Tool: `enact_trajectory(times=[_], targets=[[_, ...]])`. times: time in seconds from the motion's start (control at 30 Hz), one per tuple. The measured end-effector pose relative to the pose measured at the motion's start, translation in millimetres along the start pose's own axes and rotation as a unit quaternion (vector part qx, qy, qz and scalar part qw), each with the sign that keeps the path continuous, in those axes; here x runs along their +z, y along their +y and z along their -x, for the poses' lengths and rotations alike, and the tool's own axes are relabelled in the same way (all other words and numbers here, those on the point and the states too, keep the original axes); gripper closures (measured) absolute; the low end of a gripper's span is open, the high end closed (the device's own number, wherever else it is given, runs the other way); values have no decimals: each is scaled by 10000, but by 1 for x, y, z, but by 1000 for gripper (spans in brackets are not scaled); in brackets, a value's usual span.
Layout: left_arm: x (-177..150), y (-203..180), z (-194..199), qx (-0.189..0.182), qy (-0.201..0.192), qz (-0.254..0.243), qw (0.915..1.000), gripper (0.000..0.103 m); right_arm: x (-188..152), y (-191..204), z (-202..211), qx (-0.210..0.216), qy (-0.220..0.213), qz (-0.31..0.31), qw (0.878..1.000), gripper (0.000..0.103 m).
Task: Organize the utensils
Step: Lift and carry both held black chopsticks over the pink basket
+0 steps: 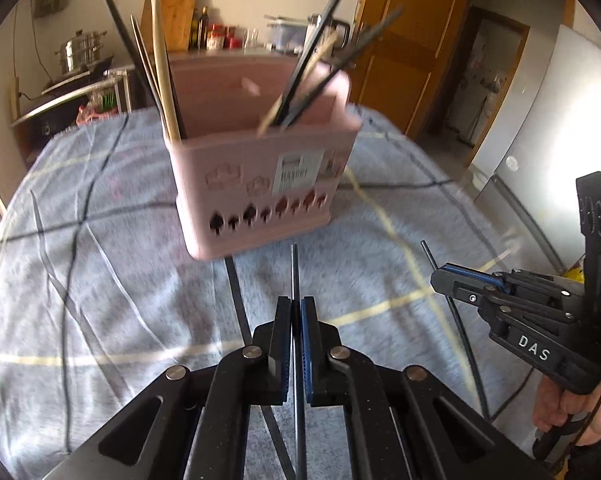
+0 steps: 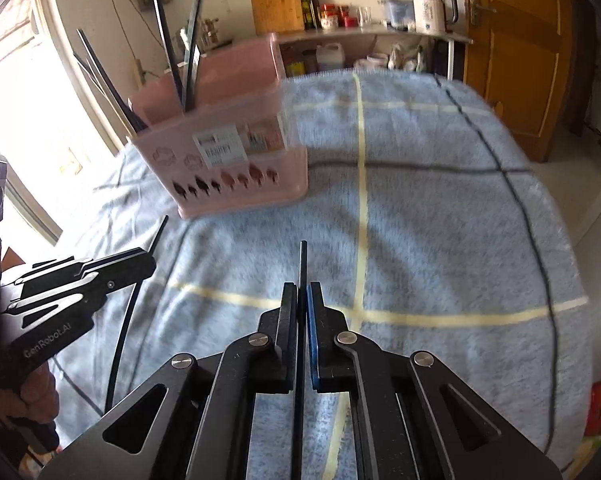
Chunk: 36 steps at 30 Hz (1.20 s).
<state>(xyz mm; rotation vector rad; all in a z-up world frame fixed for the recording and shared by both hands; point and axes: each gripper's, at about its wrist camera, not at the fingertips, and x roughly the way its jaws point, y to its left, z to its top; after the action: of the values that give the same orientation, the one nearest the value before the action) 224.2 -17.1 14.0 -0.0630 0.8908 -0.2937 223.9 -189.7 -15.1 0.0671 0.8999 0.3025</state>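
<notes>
Both tongs, left [image 1: 296, 312] and right [image 2: 302, 300], clamp one black chopstick [image 1: 295, 264] each before the pink holder [image 1: 256, 184]; tips should clear its rim before lowering.

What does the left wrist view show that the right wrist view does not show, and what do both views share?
Only the left wrist view: a steel steamer pot on a stove, pale wooden chopsticks in the holder, and a white refrigerator.

Only the right wrist view: a bright window and a plastic jug under the shelf.

Both: the pink utensil holder, the blue checked blanket, the kettle, and the left gripper and right gripper, each shut on a black chopstick.
</notes>
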Motion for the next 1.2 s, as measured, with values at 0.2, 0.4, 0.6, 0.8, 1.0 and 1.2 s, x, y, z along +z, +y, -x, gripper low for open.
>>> enact_trajectory(times=[0.2, 0.4, 0.6, 0.8, 1.0, 1.2], targets=[[22, -1, 39, -94, -403, -27, 9991, 99, 22, 7, 35, 65, -430, 56, 9990, 98], [45, -7, 76, -91, -799, -169, 9966, 99, 42, 14, 68, 69, -878, 173, 9960, 98], [59, -9, 98, -88, -996, -232, 9947, 99, 57, 18, 88, 91, -1180, 260, 9926, 98], [62, -12, 108, -80, -1041, -253, 9942, 99, 62, 18, 101, 127, -1342, 281, 9905, 98], [61, -17, 114, -93, -1043, -285, 9941, 99, 63, 16, 106, 140, -1396, 256, 9898, 98], [56, -21, 112, -136, -941, -313, 9950, 99, 58, 17, 109, 140, -1371, 262, 9901, 98]])
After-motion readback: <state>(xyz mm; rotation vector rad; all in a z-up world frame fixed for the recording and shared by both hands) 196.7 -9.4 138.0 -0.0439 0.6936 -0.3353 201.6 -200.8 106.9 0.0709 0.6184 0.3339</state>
